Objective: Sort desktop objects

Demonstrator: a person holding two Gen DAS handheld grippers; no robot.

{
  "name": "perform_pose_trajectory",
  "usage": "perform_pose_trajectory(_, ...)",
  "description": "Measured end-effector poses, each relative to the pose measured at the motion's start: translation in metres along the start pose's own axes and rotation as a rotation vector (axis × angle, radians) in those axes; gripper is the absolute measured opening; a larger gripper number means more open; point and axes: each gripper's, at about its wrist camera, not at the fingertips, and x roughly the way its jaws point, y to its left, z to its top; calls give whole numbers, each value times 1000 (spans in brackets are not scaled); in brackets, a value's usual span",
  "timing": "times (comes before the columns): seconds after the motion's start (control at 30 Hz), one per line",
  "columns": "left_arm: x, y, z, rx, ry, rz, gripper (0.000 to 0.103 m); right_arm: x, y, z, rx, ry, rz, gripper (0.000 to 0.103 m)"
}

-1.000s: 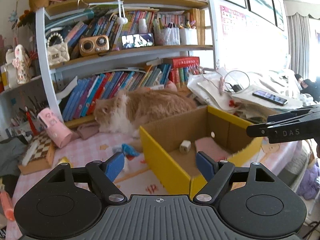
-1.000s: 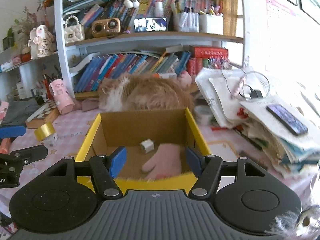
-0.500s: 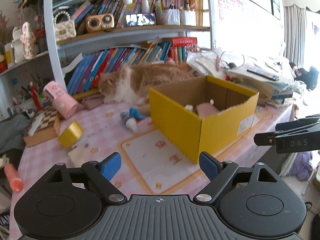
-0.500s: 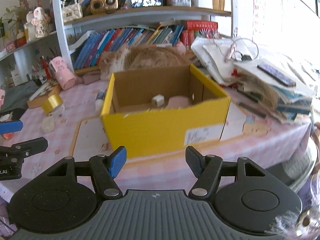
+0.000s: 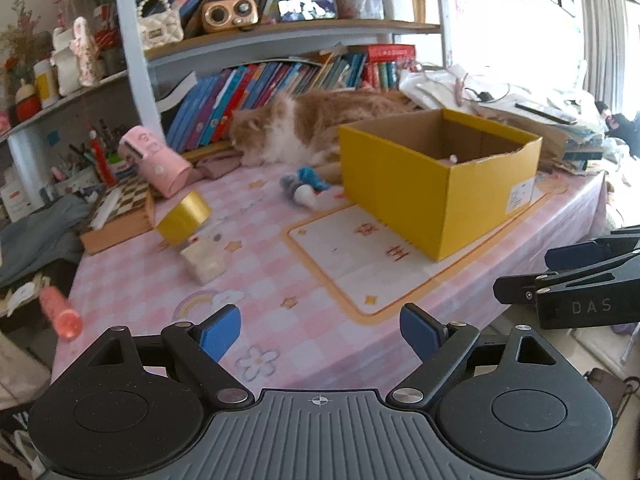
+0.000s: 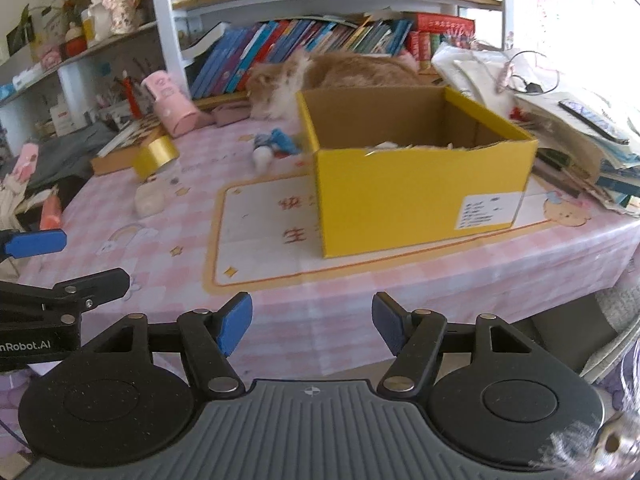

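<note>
Both tools, left tool [image 5: 320,330] and right tool [image 6: 312,322], are held wide open and empty at the desk [image 5: 320,280] edge, with the gold tape roll [image 5: 184,212] lying forward-left, nearer the left one, well left of the yellow box [image 5: 436,184].

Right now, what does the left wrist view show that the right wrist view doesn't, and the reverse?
Only the left wrist view shows the right gripper from the side, at its right edge. Only the right wrist view shows the white label on the yellow box and the left gripper at its left edge. Both show the box, the cat, the gold tape roll and open, empty jaws.
</note>
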Motion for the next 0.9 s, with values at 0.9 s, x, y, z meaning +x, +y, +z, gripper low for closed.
perform_pose_trajectory(0.9, -16, 59, -25, -113, 28, 152, 92, 28, 82, 5, -152, 45, 126, 67)
